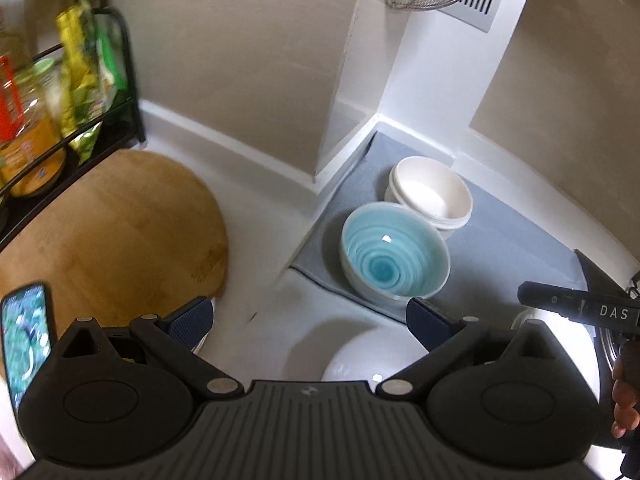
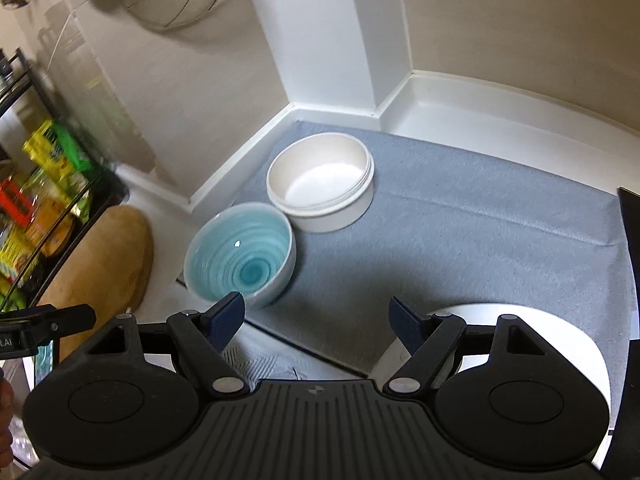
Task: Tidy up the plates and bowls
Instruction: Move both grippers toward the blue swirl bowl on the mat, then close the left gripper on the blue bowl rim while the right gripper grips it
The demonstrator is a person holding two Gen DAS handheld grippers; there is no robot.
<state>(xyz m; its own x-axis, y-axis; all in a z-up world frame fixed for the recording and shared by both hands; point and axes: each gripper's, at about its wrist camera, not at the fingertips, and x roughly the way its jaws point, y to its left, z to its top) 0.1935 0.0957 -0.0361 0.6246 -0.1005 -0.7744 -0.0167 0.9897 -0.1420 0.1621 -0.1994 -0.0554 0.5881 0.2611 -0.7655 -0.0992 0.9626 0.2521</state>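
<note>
Bright, soft daylight — left edges blurred, fisheye-bent.

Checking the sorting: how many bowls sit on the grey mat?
2: the blue bowl at the mat's near-left edge, the white bowl touching it behind; more may be nested inside.

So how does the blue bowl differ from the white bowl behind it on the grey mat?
The blue bowl has a glossy turquoise swirl inside, while the white bowl is plain and matte. The blue bowl's sides flare outward; the white bowl's walls are nearly straight. The blue bowl sits at the grey mat's edge, the white bowl nearer the corner and apparently stacked on others. Both stand upright, empty, close together.
</note>
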